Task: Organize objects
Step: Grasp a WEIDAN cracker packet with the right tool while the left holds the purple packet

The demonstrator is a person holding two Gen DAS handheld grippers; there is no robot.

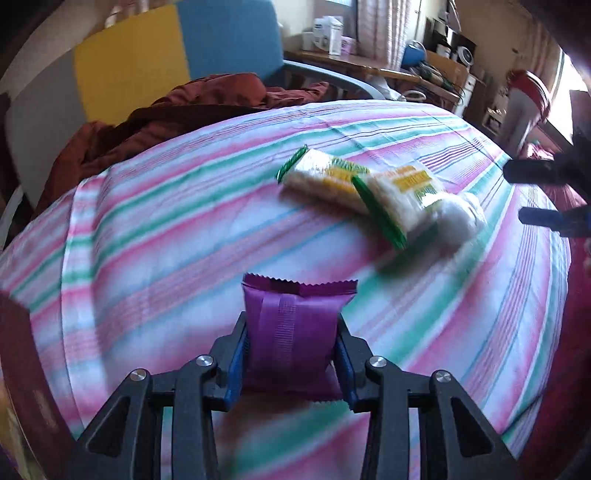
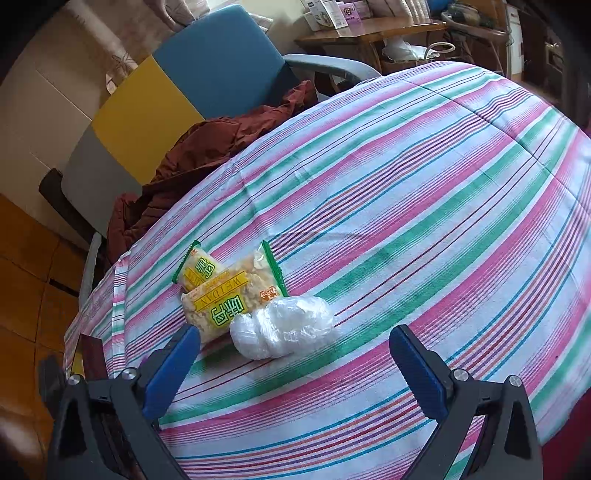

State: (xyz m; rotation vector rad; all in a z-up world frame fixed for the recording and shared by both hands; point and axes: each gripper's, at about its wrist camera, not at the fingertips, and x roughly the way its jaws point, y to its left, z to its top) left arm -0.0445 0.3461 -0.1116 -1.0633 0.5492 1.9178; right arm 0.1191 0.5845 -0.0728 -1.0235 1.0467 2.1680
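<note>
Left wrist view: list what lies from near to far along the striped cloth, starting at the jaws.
Left gripper, jaws shut on the purple foil snack packet → crumpled clear plastic bag → far green-edged yellow cracker packet → rust-red cloth heaped at the table's far edge → blue-and-yellow chair back.

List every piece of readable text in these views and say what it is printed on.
"WEIDAN": yellow band on the front snack packet, seen upside down.
Large green Chinese characters on both snack packets: too distorted to read reliably.
Purple packet in the left gripper: no text shows.
Boxes on the far wooden table: print too small.
</note>
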